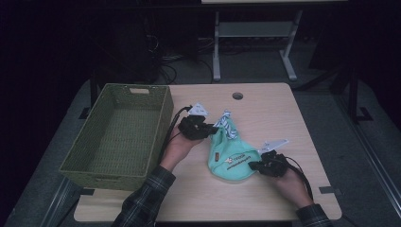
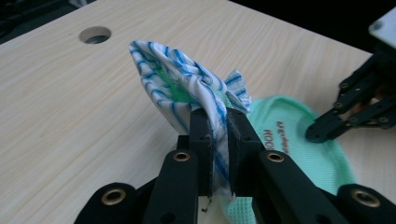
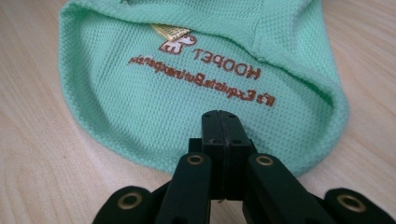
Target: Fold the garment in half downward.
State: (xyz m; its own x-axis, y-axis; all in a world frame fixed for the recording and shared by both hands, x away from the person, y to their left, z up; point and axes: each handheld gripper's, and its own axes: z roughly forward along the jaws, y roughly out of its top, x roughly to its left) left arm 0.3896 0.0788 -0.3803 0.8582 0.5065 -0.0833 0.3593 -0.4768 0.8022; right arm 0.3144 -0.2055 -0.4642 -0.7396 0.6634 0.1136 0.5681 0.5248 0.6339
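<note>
high view, left claw (image 1: 211, 128) clamping striped cloth (image 1: 227, 126), right claw (image 1: 254, 165) clenched on green garment (image 1: 231, 161)

Black tongs (image 1: 215, 128), brass rivets, black cables, plaid sleeves (image 1: 142, 201).

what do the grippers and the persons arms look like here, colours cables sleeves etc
Both grippers are black. The left gripper and right gripper each have two flat, blocky jaws on linked bars with brass-coloured pivot rings. In the high view each carries a pale grey three-cornered plate on top, and a black cable trails back from each along the forearm. The person wears dark plaid sleeves.
</note>
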